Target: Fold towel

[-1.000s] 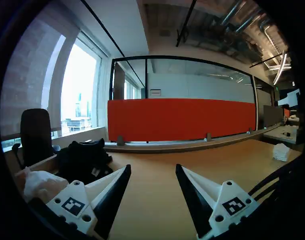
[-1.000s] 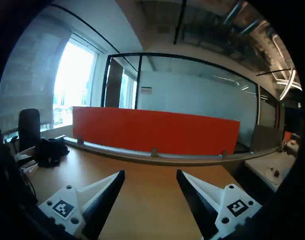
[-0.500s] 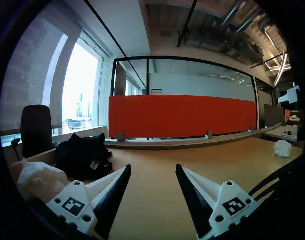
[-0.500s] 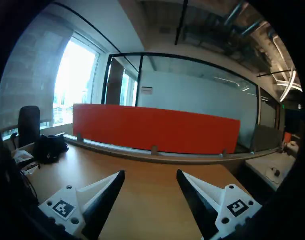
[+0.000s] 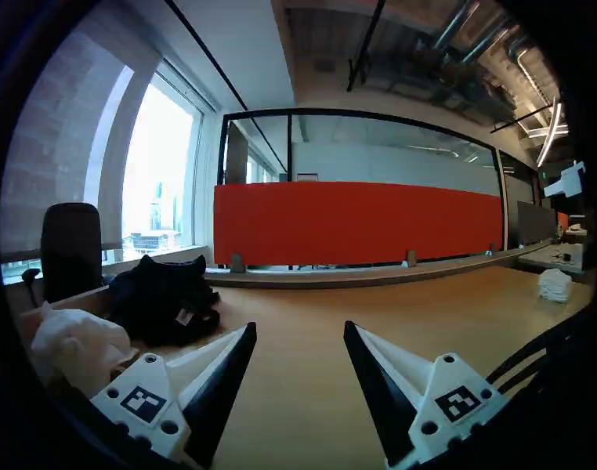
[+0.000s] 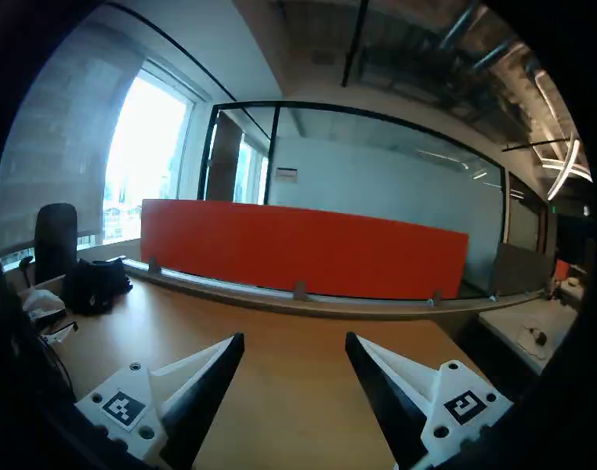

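A crumpled white cloth (image 5: 75,348) lies at the far left of the wooden desk (image 5: 314,313), just beyond my left gripper's left finger. My left gripper (image 5: 298,325) hovers low over the desk, open, with nothing between its fingers. A small folded white cloth (image 5: 555,284) sits far off at the desk's right end. In the right gripper view, my right gripper (image 6: 294,337) is open and empty over bare desk (image 6: 298,352), and the white cloth (image 6: 40,301) shows at the far left edge.
A black bag (image 5: 165,301) rests beside the crumpled cloth, seen too as the bag (image 6: 91,283) in the right gripper view. An orange partition (image 5: 361,223) runs along the desk's far edge. A dark office chair (image 5: 70,247) stands left by the window. Cables (image 5: 545,352) hang at right.
Both views have shifted slightly, so the partition, bag and cloth sit a little higher in frame. Both grippers stay open and empty.
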Tool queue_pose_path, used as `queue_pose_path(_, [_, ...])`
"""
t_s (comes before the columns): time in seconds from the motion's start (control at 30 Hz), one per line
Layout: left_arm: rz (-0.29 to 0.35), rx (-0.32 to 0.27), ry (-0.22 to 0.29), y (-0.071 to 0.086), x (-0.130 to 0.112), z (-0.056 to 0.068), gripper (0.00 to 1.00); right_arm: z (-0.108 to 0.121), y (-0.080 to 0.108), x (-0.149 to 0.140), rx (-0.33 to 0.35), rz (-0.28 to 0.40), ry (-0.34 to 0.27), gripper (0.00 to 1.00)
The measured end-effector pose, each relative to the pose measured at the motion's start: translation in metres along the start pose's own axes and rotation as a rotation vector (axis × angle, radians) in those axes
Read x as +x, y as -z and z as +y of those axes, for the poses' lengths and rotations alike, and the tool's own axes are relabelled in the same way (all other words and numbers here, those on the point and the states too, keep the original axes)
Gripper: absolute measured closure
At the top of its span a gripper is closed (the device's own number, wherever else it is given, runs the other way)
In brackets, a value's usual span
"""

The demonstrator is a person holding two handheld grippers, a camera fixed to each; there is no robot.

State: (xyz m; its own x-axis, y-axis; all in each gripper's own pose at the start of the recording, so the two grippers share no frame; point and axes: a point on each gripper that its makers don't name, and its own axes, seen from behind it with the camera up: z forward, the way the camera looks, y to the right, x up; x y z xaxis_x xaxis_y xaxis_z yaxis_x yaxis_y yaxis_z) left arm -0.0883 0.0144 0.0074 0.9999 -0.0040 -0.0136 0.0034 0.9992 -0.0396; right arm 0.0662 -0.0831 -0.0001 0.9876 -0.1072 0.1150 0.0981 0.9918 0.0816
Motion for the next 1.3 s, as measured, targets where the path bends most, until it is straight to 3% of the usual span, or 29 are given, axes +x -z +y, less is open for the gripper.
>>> queue_pose_path(0.73, [0.003, 0.003, -0.001, 0.002, -0.001, -0.002, 0.18, 0.013, 0.005, -0.001, -0.024, 0.008, 0.005, 0.00])
queue_pose_path(0.87, [0.002, 0.006, 0.000, 0.002, -0.001, -0.003, 0.01, 0.019, 0.004, -0.001, -0.031, 0.014, 0.001, 0.00])
queue_pose_path(1.3, [0.003, 0.006, 0.000, 0.002, -0.002, -0.003, 0.02, 0.051, 0.004, -0.001, -0.065, 0.078, 0.002, 0.00])
